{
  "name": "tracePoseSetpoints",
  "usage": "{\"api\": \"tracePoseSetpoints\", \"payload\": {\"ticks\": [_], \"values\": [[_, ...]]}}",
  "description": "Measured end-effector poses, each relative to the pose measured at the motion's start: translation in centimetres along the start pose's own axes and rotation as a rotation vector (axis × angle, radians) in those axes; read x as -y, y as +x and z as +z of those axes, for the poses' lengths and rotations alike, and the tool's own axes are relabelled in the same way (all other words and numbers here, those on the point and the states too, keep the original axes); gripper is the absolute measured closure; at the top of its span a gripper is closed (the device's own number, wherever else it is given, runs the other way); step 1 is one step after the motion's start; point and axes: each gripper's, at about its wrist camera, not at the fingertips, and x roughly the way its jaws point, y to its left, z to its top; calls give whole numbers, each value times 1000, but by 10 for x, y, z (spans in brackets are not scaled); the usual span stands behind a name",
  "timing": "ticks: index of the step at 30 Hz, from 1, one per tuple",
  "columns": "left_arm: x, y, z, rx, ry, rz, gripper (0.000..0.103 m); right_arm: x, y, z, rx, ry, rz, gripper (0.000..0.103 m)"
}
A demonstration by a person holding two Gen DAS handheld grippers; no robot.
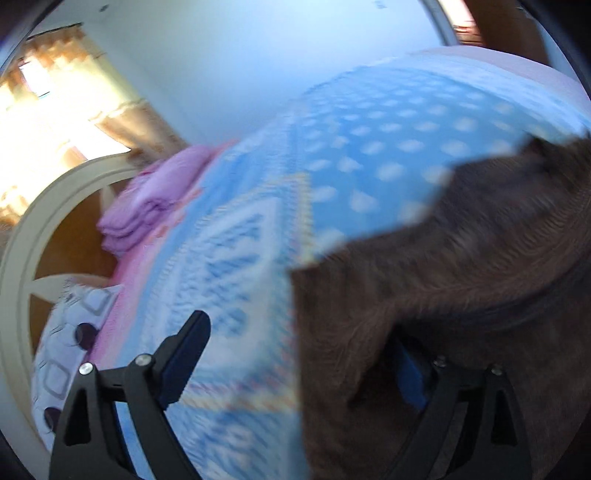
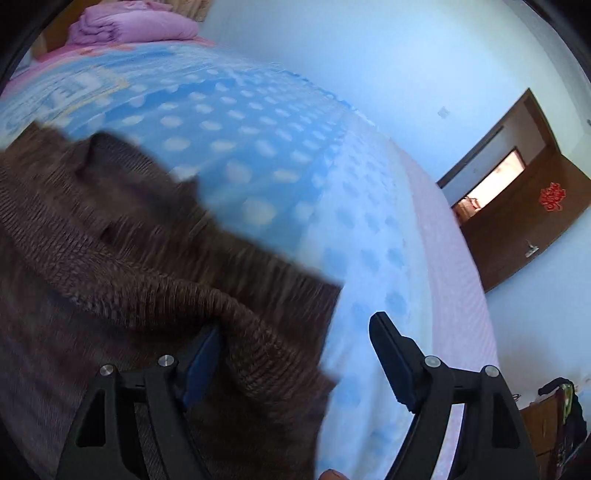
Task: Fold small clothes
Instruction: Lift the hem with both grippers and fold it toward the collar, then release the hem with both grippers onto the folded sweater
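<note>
Brown knit sweater (image 1: 443, 277) lies on blue dotted bedspread (image 1: 369, 155), spread between my two claws. My left gripper (image 1: 299, 363) wide apart, nothing pinched; sweater edge drapes over its inner finger. My right gripper (image 2: 295, 354) also wide, knit fold bunched against inner finger, outer finger over bare bedspread. Folded purple blanket (image 2: 129, 22) lies well beyond sweater, toward headboard (image 1: 22, 236). Nothing blocks either claw.

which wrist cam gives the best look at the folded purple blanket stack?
Left wrist. The purple blanket stack sits mid-left on the bed's far end, its layered folds readable despite the blur. The right wrist view shows the same stack only as a smaller bundle squeezed against the top edge.
</note>
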Motion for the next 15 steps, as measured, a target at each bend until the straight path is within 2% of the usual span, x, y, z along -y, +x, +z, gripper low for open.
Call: {"api": "tracePoseSetpoints", "payload": {"ticks": [3, 6, 9, 15], "values": [[-21, 12, 9, -29, -62, 39, 9, 25, 0, 12, 13, 101, -13, 24], [-38, 23, 0, -75, -106, 26, 9, 41, -4, -1, 9, 166, 33, 24], [-50, 11, -25, -73, -135, -13, 9, 54, -16, -34, -10, 237, 115, 24], [-66, -33, -83, -62, -232, -159, 9, 62, -55, -115, -34, 428, 353, 24]]}}
